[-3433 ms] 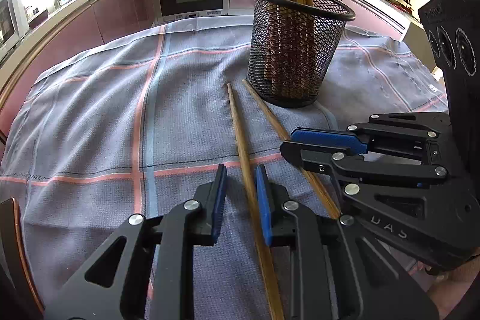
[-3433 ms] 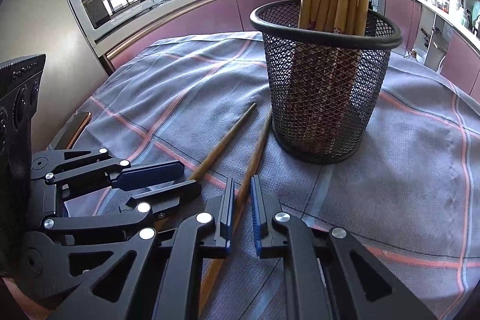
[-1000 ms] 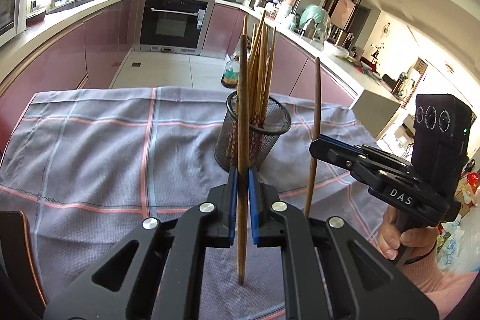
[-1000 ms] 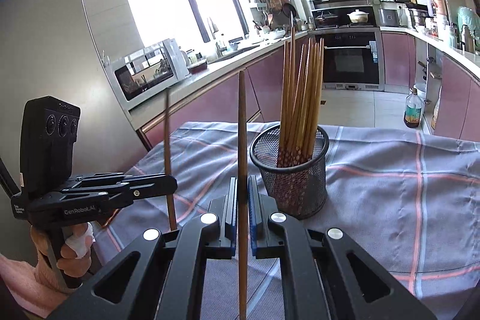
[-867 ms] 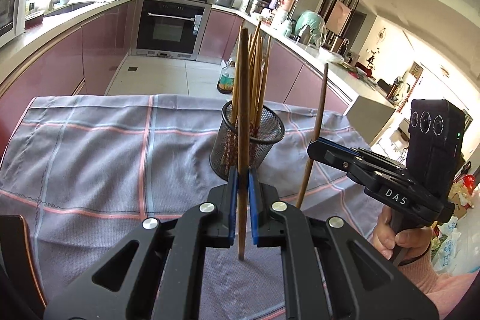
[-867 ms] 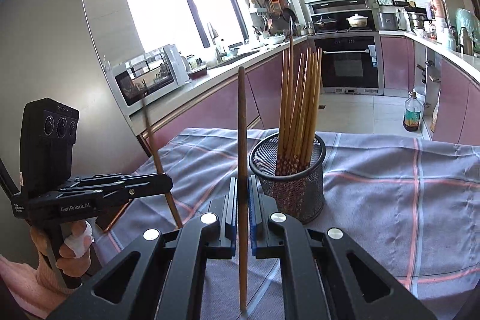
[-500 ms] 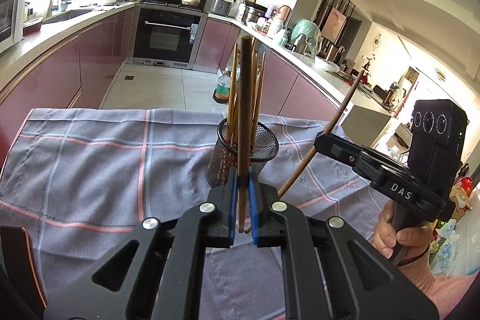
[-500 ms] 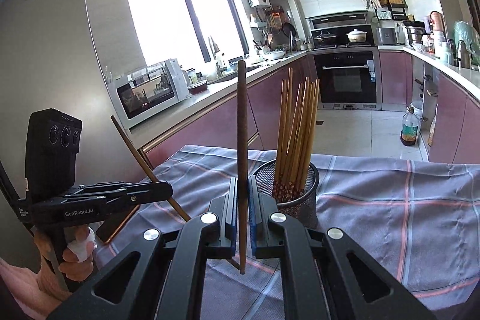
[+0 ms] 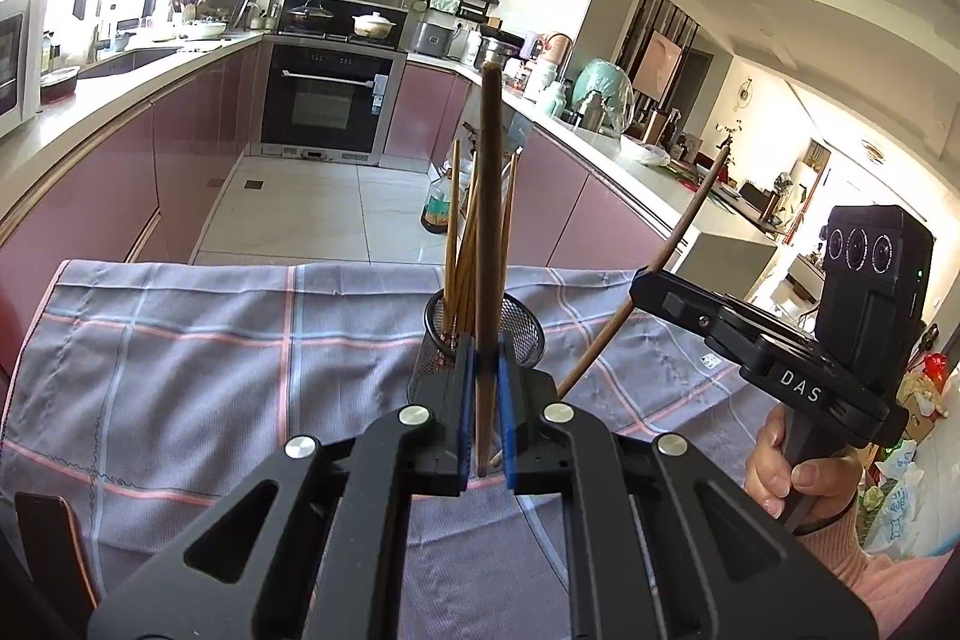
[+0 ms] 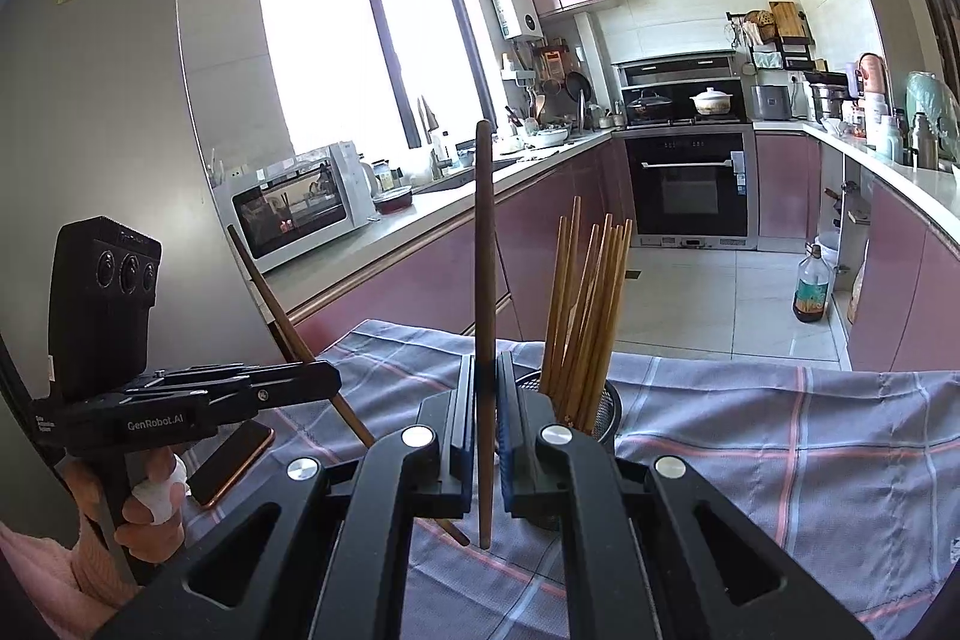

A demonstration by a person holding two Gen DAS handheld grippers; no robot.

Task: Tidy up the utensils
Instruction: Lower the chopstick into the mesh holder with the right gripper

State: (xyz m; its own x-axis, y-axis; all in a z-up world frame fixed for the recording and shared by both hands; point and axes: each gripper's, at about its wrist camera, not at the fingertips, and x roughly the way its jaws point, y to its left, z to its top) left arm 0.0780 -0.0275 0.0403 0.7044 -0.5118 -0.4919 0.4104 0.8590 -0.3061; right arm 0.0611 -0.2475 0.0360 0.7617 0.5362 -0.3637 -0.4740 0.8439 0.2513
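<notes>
Mesh holder [image 10: 603, 415] holds wooden chopsticks [image 10: 591, 304] upright.

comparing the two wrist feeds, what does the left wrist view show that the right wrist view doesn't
Only the left wrist view shows the right claw from outside, its chopstick tilted across it, and the hand gripping its handle.

Only the right wrist view shows the left claw from outside with its slanted chopstick, the phone on the cloth, the microwave and the window.

Both show the mesh holder full of chopsticks, the checked cloth, the oven, and a chopstick pinched in the view's own claw.
</notes>
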